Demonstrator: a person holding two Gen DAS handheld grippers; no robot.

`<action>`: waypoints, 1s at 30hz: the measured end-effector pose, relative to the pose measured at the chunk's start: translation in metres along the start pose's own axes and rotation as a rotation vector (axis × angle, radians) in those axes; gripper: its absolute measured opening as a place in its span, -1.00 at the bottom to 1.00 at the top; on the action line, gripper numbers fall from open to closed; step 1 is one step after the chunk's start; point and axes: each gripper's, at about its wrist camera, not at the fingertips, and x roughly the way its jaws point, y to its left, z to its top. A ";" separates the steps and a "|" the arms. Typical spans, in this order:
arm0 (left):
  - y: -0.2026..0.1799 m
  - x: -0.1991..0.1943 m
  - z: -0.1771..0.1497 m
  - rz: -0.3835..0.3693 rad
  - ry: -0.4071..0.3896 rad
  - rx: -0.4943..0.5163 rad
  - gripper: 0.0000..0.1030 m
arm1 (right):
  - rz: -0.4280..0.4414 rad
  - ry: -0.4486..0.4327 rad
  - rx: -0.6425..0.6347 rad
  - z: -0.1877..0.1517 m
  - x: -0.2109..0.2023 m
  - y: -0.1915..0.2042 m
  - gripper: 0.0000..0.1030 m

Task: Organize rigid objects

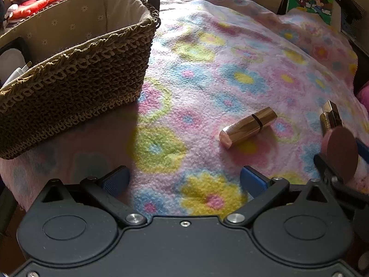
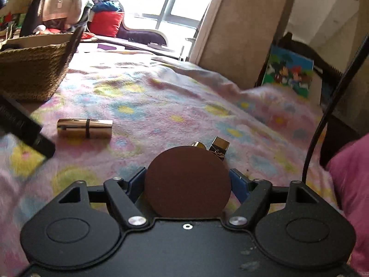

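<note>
One basket (image 1: 76,73), one round compact (image 2: 187,181), perhaps three gold lipstick tubes (image 1: 248,127)

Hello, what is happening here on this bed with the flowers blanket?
A person is tidying small cosmetics with two handheld grippers. The right gripper holds a round brown compact between its fingers, above the floral blanket. The left gripper is open and empty, near the woven basket. A gold lipstick tube lies on the blanket, and two more small gold items lie just beyond the compact.
</note>
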 end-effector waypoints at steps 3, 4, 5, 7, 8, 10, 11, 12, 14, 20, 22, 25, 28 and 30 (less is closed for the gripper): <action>0.002 -0.003 0.003 -0.026 0.009 -0.013 0.92 | 0.040 0.010 0.034 0.001 -0.007 -0.007 0.47; 0.002 -0.004 0.005 -0.033 0.013 -0.018 0.92 | 0.053 0.011 0.052 0.001 -0.011 -0.011 0.47; 0.001 -0.005 0.008 -0.036 0.017 -0.025 0.92 | 0.045 0.011 0.066 0.000 -0.014 -0.014 0.47; -0.002 -0.007 0.013 -0.047 0.021 -0.043 0.92 | -0.009 0.042 0.100 -0.006 -0.016 -0.023 0.47; -0.004 -0.008 0.015 -0.052 0.028 -0.056 0.92 | -0.032 0.062 0.130 -0.009 -0.014 -0.028 0.47; -0.010 -0.005 0.022 -0.045 0.053 -0.100 0.92 | -0.048 0.064 0.193 -0.013 -0.011 -0.038 0.48; -0.012 -0.003 0.026 -0.048 0.063 -0.137 0.92 | -0.052 0.063 0.200 -0.015 -0.010 -0.038 0.49; -0.014 -0.002 0.029 -0.028 0.074 -0.173 0.92 | -0.064 0.065 0.193 -0.017 -0.007 -0.036 0.52; -0.016 0.001 0.034 -0.046 0.092 -0.255 0.92 | -0.086 0.023 0.184 -0.026 -0.006 -0.031 0.71; -0.028 0.014 0.042 0.021 0.130 -0.381 0.92 | -0.022 0.033 0.322 -0.033 0.002 -0.053 0.94; -0.032 0.019 0.046 0.049 0.135 -0.404 0.92 | -0.029 0.025 0.305 -0.034 0.002 -0.050 0.95; -0.036 0.028 0.053 0.080 0.147 -0.419 0.92 | -0.027 0.013 0.309 -0.036 0.002 -0.050 0.96; -0.039 0.033 0.059 0.085 0.152 -0.412 0.92 | -0.025 0.009 0.309 -0.036 0.002 -0.047 0.96; -0.040 0.035 0.061 0.081 0.163 -0.405 0.91 | -0.023 0.007 0.311 -0.037 0.002 -0.048 0.96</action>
